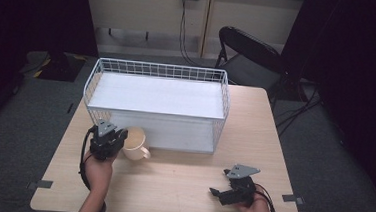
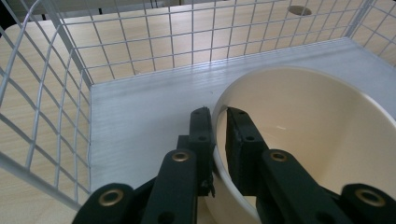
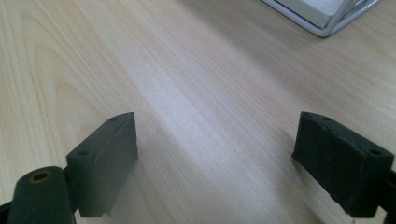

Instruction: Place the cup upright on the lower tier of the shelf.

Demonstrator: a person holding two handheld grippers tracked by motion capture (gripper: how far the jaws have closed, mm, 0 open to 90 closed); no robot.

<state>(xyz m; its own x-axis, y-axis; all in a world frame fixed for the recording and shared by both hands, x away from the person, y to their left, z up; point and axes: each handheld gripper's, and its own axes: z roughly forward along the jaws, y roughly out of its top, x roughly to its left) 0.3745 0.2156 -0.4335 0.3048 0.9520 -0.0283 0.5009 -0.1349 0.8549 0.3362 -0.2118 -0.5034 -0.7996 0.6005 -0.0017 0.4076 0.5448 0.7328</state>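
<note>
- Left gripper [image 2: 219,116] clamped on cup [image 2: 317,140] rim, one jaw inside.
- Cup likely at wire rack [image 1: 159,70] lower shelf mouth; mesh close leftward.
- Right gripper [image 3: 215,163] jaws wide apart, bare table [image 3: 196,70] ahead.

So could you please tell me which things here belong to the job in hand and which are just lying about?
In the job:
- cream cup, rim pinched by the left claw
- white wire rack, just beyond the cup

Lying about:
- right claw, open over bare table
- black folding chair
</note>
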